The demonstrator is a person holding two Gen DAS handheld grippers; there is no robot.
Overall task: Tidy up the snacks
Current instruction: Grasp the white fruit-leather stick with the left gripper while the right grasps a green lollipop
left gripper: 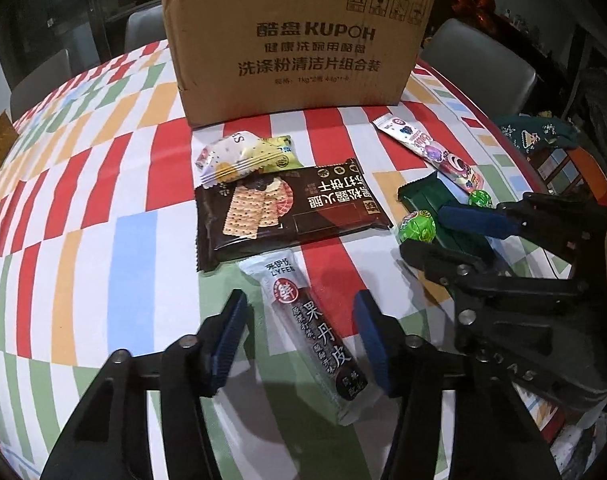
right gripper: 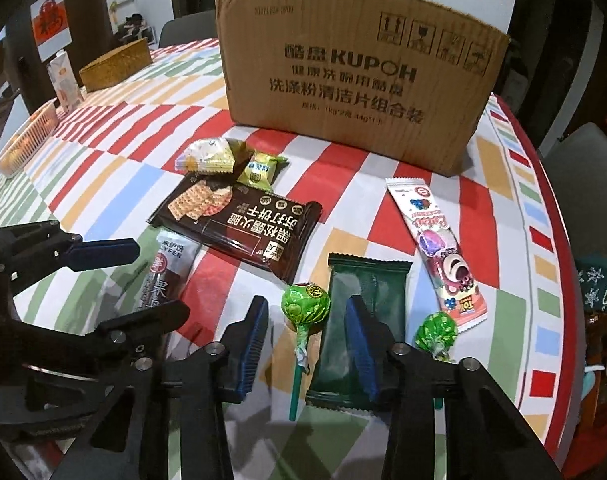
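Right gripper (right gripper: pixel 306 344) jaws apart, straddling green lollipop (right gripper: pixel 305 302) and near end of dark green packet (right gripper: pixel 357 328). Left gripper (right gripper: pixel 143 276) open at left over fruit-leather bar (right gripper: pixel 165 276). Cardboard box (right gripper: pixel 355 92) far.

Left gripper (left gripper: pixel 299 338): matte black angular linkage arms, round silver pivot screws at the joints, fingers faced with ribbed blue pads (left gripper: pixel 229 336). Right gripper (right gripper: pixel 306 344): same build, black arms, silver screw heads, blue ribbed pads (right gripper: pixel 252 346). Pale embossed lettering on the right gripper's black housing, partly legible, in the left wrist view.
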